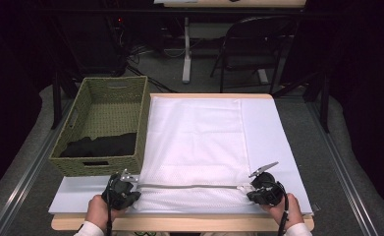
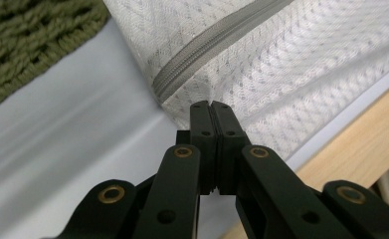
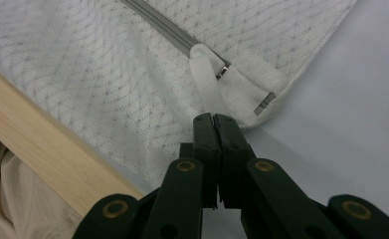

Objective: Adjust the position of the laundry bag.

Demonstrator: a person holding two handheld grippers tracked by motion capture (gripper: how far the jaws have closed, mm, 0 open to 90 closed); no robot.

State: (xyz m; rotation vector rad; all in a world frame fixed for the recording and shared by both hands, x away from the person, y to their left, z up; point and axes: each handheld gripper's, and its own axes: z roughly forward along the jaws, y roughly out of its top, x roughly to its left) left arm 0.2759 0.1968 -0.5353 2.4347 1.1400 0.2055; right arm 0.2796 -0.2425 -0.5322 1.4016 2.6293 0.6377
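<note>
The white mesh laundry bag [image 1: 194,142], lying flat right of the wicker basket [image 1: 103,125], is being pinned at its near-left corner by the clamped left gripper [image 2: 212,105] while the zipper pull tab [image 3: 205,84] is being pinched by the right gripper [image 3: 214,117], best drawn steadily along the zipper [image 1: 189,186].

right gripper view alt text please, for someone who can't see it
The right gripper has its two black jaws shut on the white zipper pull tab at the corner of a white mesh laundry bag. The grey zipper runs up and away from the pull. The bag lies on a pale sheet over a wooden table edge.
</note>
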